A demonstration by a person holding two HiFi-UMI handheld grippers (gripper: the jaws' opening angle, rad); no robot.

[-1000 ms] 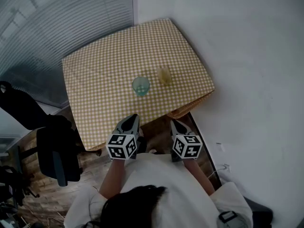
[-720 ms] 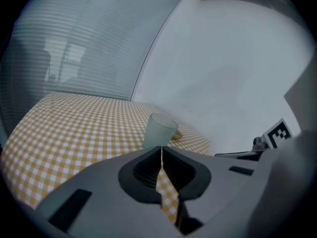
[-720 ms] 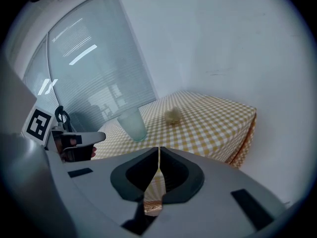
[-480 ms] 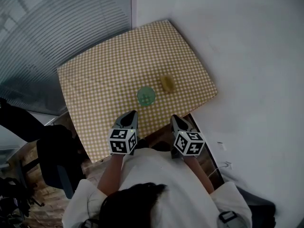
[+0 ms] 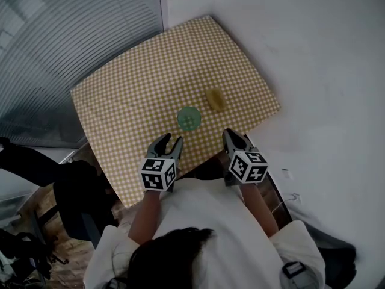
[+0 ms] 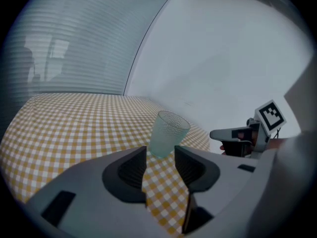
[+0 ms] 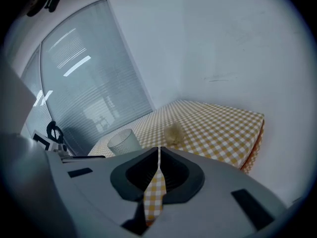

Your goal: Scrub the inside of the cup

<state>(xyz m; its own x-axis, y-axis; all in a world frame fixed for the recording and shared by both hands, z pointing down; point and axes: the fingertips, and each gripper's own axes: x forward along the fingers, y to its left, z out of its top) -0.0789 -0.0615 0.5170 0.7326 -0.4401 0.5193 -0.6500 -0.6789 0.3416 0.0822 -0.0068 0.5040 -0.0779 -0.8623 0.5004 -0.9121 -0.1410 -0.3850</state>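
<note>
Left gripper (image 5: 169,142) and right gripper (image 5: 231,137) have edged forward in the head view; the cup (image 5: 188,118) stands upright on the table (image 5: 132,89) just ahead. Left gripper view: jaws just opened, empty, cup beyond. Right gripper view: jaws together, empty.

A table (image 5: 132,101) under a yellow-and-white checked cloth fills a corner between a plain white wall (image 5: 313,53) and a window with horizontal blinds (image 5: 60,53). 1 black chair (image 5: 78,200) stands nearby on the wooden floor (image 5: 63,264).
</note>
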